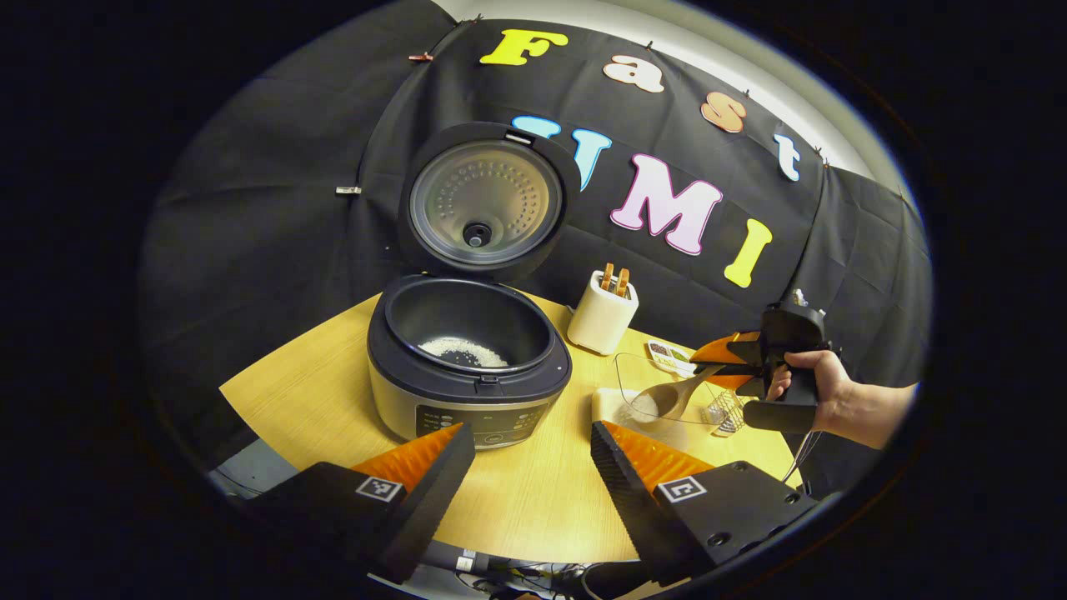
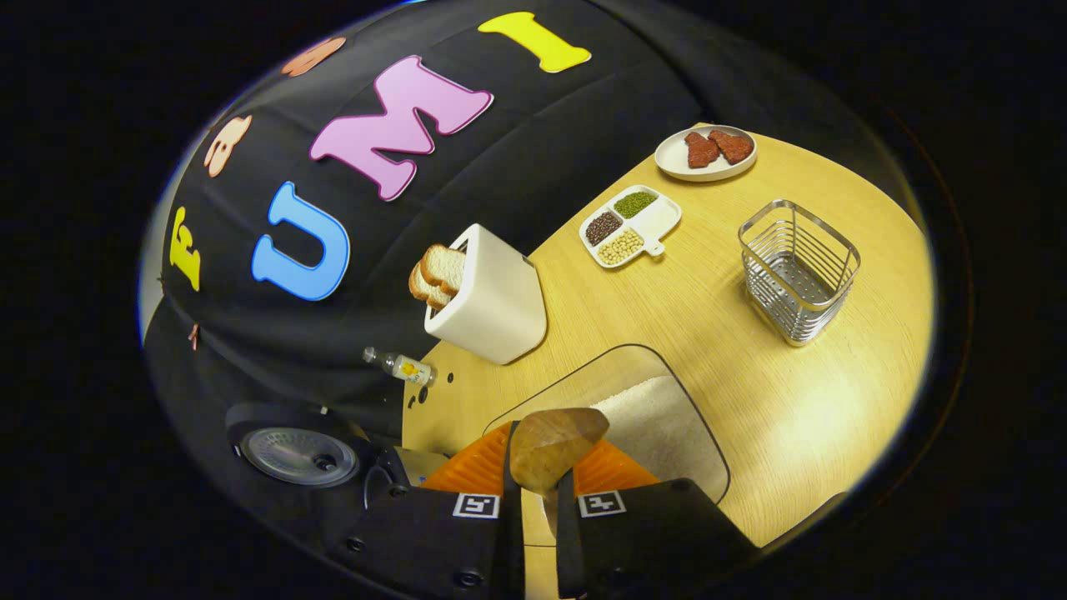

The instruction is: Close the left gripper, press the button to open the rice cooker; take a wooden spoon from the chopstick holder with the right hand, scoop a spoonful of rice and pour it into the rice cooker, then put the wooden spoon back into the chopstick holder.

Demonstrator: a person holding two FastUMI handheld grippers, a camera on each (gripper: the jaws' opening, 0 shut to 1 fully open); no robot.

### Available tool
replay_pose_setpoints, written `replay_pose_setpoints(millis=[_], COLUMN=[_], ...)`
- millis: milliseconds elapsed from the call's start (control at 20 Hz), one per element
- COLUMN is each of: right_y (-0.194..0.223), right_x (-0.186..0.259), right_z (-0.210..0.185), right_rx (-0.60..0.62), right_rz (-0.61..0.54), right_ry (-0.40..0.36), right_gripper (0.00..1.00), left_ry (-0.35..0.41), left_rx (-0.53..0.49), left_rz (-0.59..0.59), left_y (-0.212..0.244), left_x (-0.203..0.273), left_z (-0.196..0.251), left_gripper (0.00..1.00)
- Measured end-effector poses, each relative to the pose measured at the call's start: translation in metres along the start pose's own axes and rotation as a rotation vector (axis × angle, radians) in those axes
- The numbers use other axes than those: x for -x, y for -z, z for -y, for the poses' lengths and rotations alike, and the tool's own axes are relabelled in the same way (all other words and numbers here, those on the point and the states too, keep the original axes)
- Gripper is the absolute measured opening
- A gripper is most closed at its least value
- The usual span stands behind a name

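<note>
This is a staged kitchen corner inside a recording booth, not a real home. A black cloth wall (image 1: pixel 275 217) hangs pinned behind a round wooden table (image 2: pixel 750 392). On it, kitchen things sit like props: an open rice cooker (image 1: pixel 467 367) at 12 o'clock, a toaster (image 2: pixel 492 300) with bread, a divided dish of beans (image 2: pixel 629 225) and a wire basket (image 2: pixel 798 271) toward 2 o'clock.

We see a pale wood-grain bench (image 2: pixel 750 400), a black-and-silver rice cooker (image 1: pixel 467 367), a cream ceramic holder (image 1: pixel 602 317) at its two o'clock, and a brown wooden spoon (image 1: pixel 667 398).
</note>
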State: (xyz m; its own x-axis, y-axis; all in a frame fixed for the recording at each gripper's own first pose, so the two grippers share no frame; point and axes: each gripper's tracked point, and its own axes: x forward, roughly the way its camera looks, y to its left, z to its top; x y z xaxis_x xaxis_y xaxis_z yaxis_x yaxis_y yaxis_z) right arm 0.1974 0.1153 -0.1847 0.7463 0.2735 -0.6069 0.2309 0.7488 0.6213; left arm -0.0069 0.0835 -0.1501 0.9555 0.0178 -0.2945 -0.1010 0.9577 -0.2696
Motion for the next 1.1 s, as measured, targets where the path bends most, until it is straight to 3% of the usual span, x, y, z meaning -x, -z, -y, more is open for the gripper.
replay_pose_setpoints(millis=[50, 350, 650, 950, 1100], right_y=[-0.006, -0.024, -0.023, -0.008, 0.01], right_x=[0.005, 0.028, 0.042, 0.041, 0.038], right_z=[0.0, -0.022, -0.085, -0.16, -0.197], right_rx=[-0.044, -0.157, -0.23, -0.184, -0.145], right_rz=[0.006, 0.029, -0.004, -0.028, -0.043], right_ry=[-0.004, -0.084, -0.203, -0.299, -0.347], right_gripper=[0.2, 0.19, 0.19, 0.19, 0.19], left_ry=[-0.001, -0.012, -0.027, -0.042, -0.058], left_rx=[-0.003, -0.011, -0.012, 0.009, 0.034], left_rz=[-0.001, 0.01, 0.041, 0.056, 0.057], left_y=[0.001, -0.003, -0.013, -0.013, -0.013], left_x=[0.001, 0.005, 0.009, 0.011, 0.012], left_z=[0.0, -0.006, -0.011, -0.02, -0.031], left_gripper=[0.95, 0.95, 0.95, 0.92, 0.95])
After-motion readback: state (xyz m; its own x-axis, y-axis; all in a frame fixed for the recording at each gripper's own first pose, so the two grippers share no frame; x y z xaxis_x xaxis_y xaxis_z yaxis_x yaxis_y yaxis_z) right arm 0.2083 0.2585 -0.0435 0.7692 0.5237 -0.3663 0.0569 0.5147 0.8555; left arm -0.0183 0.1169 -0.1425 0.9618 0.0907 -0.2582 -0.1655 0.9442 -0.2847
